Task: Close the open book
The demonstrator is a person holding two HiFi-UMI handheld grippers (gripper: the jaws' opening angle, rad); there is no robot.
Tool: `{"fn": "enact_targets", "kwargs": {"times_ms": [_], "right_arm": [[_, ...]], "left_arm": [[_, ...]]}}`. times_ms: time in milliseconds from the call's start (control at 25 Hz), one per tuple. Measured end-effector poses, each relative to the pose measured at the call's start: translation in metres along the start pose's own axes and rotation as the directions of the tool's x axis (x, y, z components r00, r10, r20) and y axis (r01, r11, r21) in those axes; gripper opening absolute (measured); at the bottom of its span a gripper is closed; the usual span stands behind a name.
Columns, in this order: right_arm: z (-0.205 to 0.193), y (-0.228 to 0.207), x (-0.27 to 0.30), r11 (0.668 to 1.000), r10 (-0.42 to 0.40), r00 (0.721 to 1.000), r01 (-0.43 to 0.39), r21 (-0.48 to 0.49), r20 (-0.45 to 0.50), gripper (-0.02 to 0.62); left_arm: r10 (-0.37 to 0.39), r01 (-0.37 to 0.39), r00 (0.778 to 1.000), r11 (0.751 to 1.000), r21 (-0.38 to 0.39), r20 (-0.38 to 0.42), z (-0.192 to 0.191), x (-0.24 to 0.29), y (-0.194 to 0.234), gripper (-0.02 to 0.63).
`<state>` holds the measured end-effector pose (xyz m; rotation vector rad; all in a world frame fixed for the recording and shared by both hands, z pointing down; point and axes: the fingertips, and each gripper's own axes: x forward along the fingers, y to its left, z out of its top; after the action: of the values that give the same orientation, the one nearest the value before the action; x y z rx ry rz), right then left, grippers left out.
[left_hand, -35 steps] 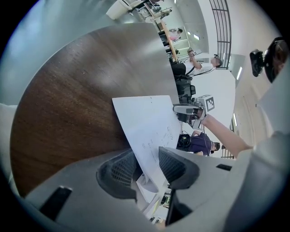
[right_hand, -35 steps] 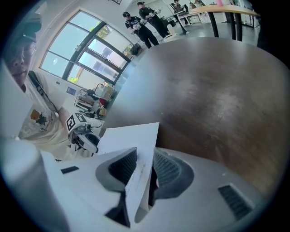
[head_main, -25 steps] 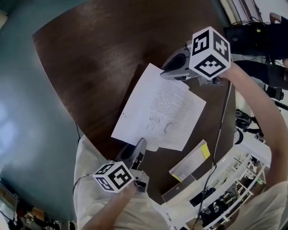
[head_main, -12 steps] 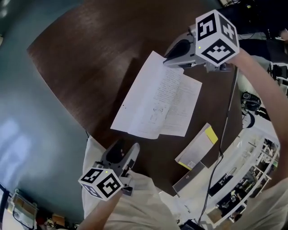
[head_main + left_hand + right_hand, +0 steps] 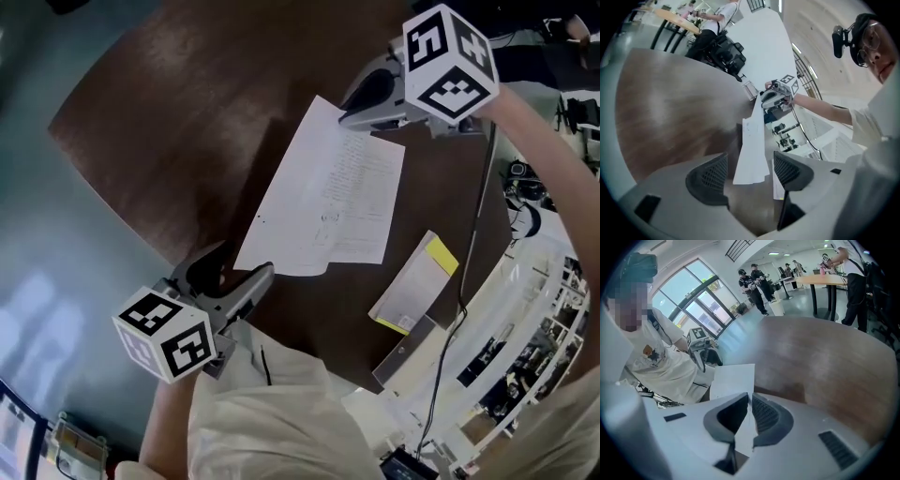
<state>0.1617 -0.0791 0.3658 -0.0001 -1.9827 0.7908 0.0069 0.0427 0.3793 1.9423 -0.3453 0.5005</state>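
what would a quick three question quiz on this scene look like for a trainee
1. True or false: the left gripper grips the book.
2. The right gripper is shut on: A nothing, B a page, C a cable.
3. Fill in: the book lies on a ___ table.
Key: 1 false, its jaws have just been opening and stand apart with nothing pressed between them. 2 B. 3 brown.

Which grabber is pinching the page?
The right gripper, at the book's far corner: its jaws are shut on a white page. On the left gripper the jaws have just been opening and stand wide apart, pinching nothing.
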Motion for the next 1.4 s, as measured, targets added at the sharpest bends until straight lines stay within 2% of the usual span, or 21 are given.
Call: {"fn": "enact_targets", "kwargs": {"times_ms": [80, 240, 440, 520, 680, 880, 1040, 1120, 1280, 1400], "right_arm": [[-0.001, 0.005, -0.005, 1.0, -0.004, 1.0, 0.004, 0.007, 0.009, 0.034], [-0.006, 0.012, -0.014, 1.0, -0.021, 0.999, 0.02, 0.02, 0.03, 0.035], [-0.026, 0.018, -0.021, 0.999, -0.034, 0.998, 0.032, 0.03, 0.055, 0.037], [-0.028, 0.021, -0.023, 0.999, -0.041, 0.997, 0.039, 0.031, 0.061, 0.037], [-0.036, 0.024, -0.028, 0.998, -0.055, 0.996, 0.052, 0.045, 0.072, 0.038], [-0.052, 0.032, -0.033, 0.996, -0.073, 0.993, 0.068, 0.057, 0.097, 0.041], [-0.058, 0.037, -0.037, 0.992, -0.105, 0.986, 0.096, 0.08, 0.132, 0.054], [-0.058, 0.038, -0.042, 0.988, -0.141, 0.978, 0.128, 0.09, 0.155, 0.084], [-0.067, 0.055, -0.047, 0.988, -0.131, 0.976, 0.114, 0.107, 0.172, 0.247], [-0.078, 0.067, -0.053, 0.983, -0.171, 0.969, 0.155, 0.101, 0.178, 0.258]], "left_arm": [[-0.053, 0.055, 0.997, 0.998, 0.024, -0.051, -0.002, 0.008, -0.014, 0.293], [-0.101, 0.107, 0.988, 0.993, 0.044, -0.118, -0.018, 0.023, -0.035, 0.293], [-0.099, 0.127, 0.971, 0.985, 0.12, -0.218, -0.047, 0.055, -0.053, 0.291], [-0.1, 0.127, 0.97, 0.986, 0.111, -0.221, -0.049, 0.06, -0.056, 0.249], [-0.08, 0.103, 0.975, 0.989, 0.102, -0.207, -0.05, 0.064, -0.057, 0.1], [-0.08, 0.108, 0.974, 0.987, 0.122, -0.213, -0.058, 0.073, -0.064, 0.036], [-0.122, 0.149, 0.966, 0.983, 0.107, -0.228, -0.066, 0.08, -0.075, 0.018], [-0.117, 0.145, 0.967, 0.983, 0.116, -0.225, -0.064, 0.082, -0.079, 0.018], [-0.103, 0.136, 0.968, 0.981, 0.135, -0.231, -0.064, 0.091, -0.085, 0.018], [-0.098, 0.14, 0.963, 0.978, 0.155, -0.251, -0.07, 0.099, -0.091, 0.018]]}}
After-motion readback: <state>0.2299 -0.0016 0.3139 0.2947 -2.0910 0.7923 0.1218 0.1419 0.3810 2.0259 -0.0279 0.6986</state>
